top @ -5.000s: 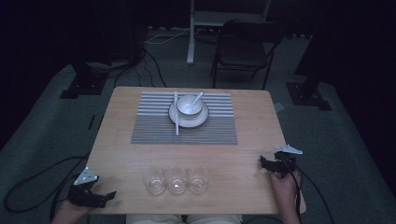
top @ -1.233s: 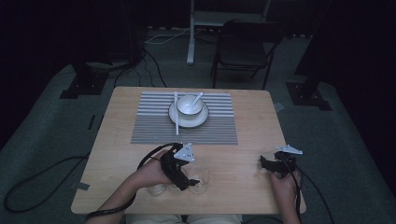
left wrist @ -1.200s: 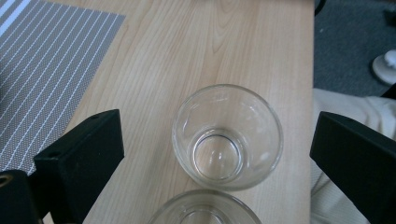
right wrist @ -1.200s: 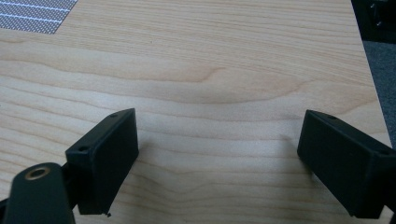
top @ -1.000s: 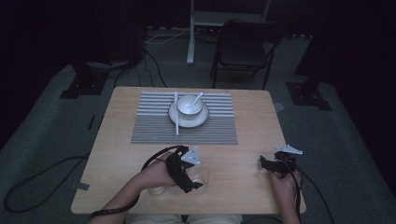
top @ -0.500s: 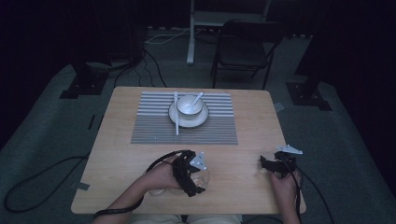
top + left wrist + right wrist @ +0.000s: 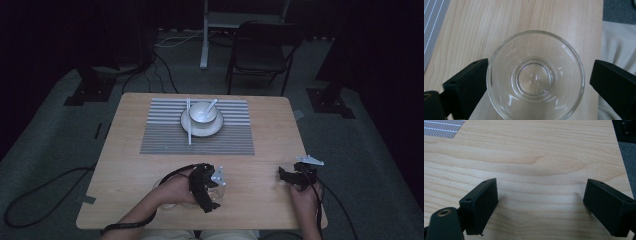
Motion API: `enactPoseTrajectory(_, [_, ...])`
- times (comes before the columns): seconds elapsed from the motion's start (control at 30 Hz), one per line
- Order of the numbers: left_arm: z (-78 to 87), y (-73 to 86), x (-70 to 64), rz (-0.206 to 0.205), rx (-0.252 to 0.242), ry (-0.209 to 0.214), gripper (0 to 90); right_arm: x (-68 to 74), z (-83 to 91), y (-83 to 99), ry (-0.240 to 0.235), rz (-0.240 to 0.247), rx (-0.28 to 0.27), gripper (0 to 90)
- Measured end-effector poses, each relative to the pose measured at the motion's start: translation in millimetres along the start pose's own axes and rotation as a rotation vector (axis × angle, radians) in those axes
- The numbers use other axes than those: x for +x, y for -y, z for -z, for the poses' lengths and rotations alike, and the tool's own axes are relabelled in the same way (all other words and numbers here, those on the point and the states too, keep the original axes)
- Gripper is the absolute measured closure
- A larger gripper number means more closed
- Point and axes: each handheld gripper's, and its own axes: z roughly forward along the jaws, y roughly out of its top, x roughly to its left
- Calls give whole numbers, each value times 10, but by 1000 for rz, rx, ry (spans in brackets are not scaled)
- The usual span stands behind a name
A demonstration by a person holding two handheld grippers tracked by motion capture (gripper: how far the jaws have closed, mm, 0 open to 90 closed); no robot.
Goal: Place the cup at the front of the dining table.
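Left gripper view is showing my left gripper (image 7: 536,82) hanging open around an upright glass (image 7: 535,75), mouth facing up, near the table (image 7: 524,17) edge, while my right gripper (image 7: 540,205) is gaping over bare wood.

- left gripper (image 7: 212,192) is down over the right-hand glass (image 7: 535,75), jaws spread either side; one jaw at the rim, a gap at the other.
- two more glasses (image 7: 167,192) crowd just beside it, under the hand; tight on that side.
- right gripper (image 7: 287,176) sits wide open over bare table (image 7: 544,157).
- clear wood between the two grippers.
- placemat (image 7: 165,137) with plate (image 7: 186,125), bowl (image 7: 202,112), spoon (image 7: 212,104) and chopstick (image 7: 189,125) blocks the far middle; open wood strips flank it.
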Motion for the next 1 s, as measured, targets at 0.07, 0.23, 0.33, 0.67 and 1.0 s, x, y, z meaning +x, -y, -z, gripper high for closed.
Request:
enactPoseTrajectory(0.07, [-14,-6,-3,-9,10,8,59,0,0,0,0,0,0,118])
enactPoseTrajectory(0.23, [-22,-12,11,-8,17,-9,139,0,0,0,0,-1,0,118])
enactPoseTrajectory(0.33, [-37,-11,17,-8,25,-18,175,-1,0,0,1,0,0,119])
enactPoseTrajectory(0.67, [-58,-38,2,-25,57,-29,174,0,0,0,1,-1,0,119])
enactPoseTrajectory(1.0, [-51,-41,1,-36,41,-17,181,-4,-1,-1,2,-2,-1,122])
